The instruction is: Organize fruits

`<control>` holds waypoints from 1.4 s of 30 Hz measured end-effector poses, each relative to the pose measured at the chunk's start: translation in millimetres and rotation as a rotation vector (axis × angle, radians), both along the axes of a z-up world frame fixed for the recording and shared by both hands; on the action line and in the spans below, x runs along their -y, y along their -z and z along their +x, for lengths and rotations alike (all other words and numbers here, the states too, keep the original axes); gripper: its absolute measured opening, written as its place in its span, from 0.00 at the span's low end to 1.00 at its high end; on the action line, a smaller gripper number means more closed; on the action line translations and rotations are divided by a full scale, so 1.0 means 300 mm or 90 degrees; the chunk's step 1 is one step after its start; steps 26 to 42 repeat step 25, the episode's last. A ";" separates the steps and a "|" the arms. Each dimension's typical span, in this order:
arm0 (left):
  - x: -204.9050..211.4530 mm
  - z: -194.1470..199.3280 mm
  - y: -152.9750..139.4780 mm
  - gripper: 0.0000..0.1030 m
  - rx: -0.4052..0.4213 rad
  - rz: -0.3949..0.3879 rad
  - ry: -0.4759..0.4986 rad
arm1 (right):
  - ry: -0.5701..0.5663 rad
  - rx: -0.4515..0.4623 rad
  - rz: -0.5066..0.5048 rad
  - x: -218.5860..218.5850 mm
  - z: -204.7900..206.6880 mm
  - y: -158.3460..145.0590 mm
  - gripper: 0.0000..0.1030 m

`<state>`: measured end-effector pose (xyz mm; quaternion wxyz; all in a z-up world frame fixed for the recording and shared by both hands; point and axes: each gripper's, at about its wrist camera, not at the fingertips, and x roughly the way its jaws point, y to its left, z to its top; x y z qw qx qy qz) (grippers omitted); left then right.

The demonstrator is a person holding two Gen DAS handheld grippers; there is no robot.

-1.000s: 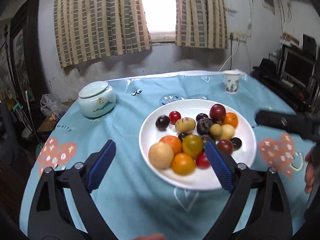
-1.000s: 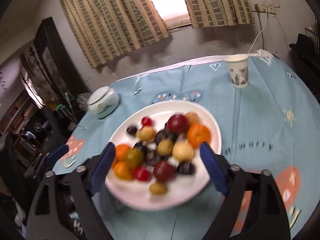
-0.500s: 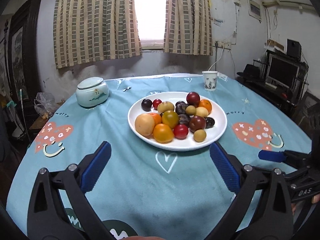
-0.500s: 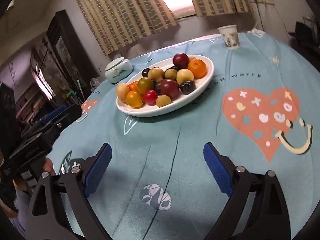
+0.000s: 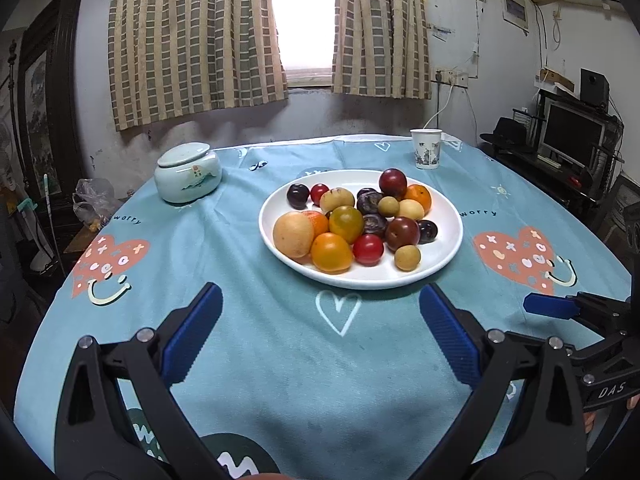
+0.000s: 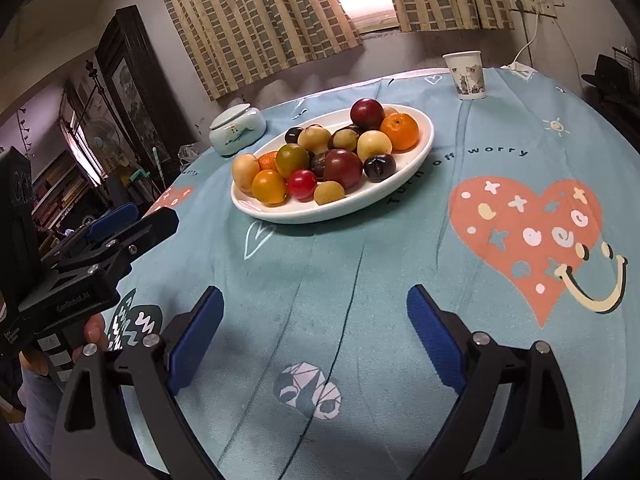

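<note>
The left hand-held gripper (image 5: 320, 330) stands with its jaws spread wide, having just opened a little further, and nothing lies between its blue pads; only bare teal cloth of the bench (image 5: 280, 360) shows in the gap. The right hand-held gripper (image 6: 314, 330) is likewise wide apart and holds nothing, hovering over the cloth with a small white printed motif just below its gap. Each gripper shows in the other's view: the right one at the far right edge of the left view, the left one at the left edge of the right view, gripped by a hand (image 6: 90, 334).

Ahead of both grippers, well clear of the pads, sits the white plate (image 5: 440, 256) with the fruits (image 5: 352, 220) heaped on it: dark plums, oranges, small red and yellow round fruits, a pale peach-coloured one at the left. From the right gripper the plate lies ahead and slightly left.

Beyond the plate and to the left stands a pale lidded ceramic jar (image 5: 188, 172); beyond and to the right, a paper cup (image 5: 426, 149). Behind the bench hang checked curtains (image 5: 192, 40) around a bright window.
</note>
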<state>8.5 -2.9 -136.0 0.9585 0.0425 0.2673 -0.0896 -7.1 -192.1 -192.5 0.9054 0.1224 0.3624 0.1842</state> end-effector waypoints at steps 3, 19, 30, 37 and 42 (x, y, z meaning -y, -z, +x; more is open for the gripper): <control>-0.010 -0.006 -0.002 0.97 0.005 -0.009 -0.007 | 0.000 0.000 0.000 -0.001 0.000 0.002 0.91; -0.019 0.009 -0.002 0.97 0.010 0.010 -0.039 | 0.003 0.007 -0.004 -0.002 -0.003 -0.001 0.90; -0.024 0.002 -0.013 0.97 0.027 0.000 -0.037 | 0.001 0.006 -0.007 -0.001 -0.001 -0.001 0.90; -0.024 0.002 -0.013 0.97 0.027 0.000 -0.037 | 0.001 0.006 -0.007 -0.001 -0.001 -0.001 0.90; -0.024 0.002 -0.013 0.97 0.027 0.000 -0.037 | 0.001 0.006 -0.007 -0.001 -0.001 -0.001 0.90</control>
